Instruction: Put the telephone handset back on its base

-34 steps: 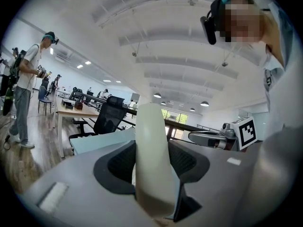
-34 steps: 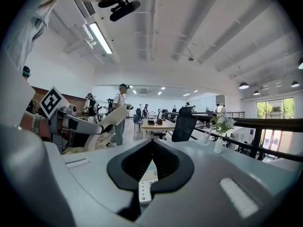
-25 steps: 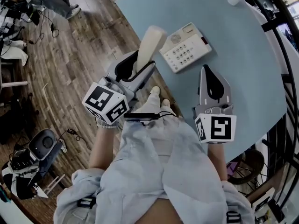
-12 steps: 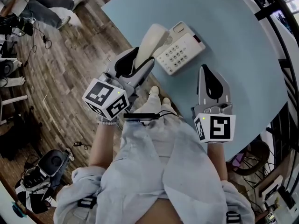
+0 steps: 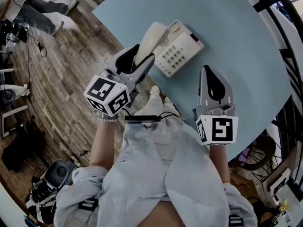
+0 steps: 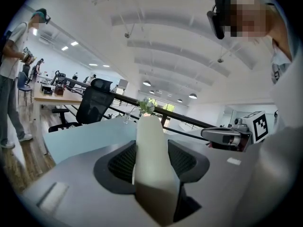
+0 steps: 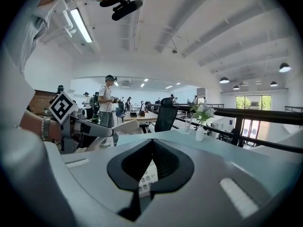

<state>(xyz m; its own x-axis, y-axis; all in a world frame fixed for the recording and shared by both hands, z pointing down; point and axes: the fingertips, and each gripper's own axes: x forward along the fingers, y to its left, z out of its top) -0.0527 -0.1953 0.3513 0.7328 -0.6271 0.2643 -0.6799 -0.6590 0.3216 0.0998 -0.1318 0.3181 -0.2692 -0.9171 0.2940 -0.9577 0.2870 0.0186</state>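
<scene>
1 handset (image 5: 154, 34) clamped in left tool (image 5: 143, 56), lower end hidden | right tool (image 5: 207, 70) jaws together

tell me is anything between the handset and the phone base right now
Nothing visible is. The left gripper is shut on the handset, whose far end hangs at the left edge of the base. Nothing lies on the base, and the right gripper is off to the side over the table, clear of the path.
</scene>
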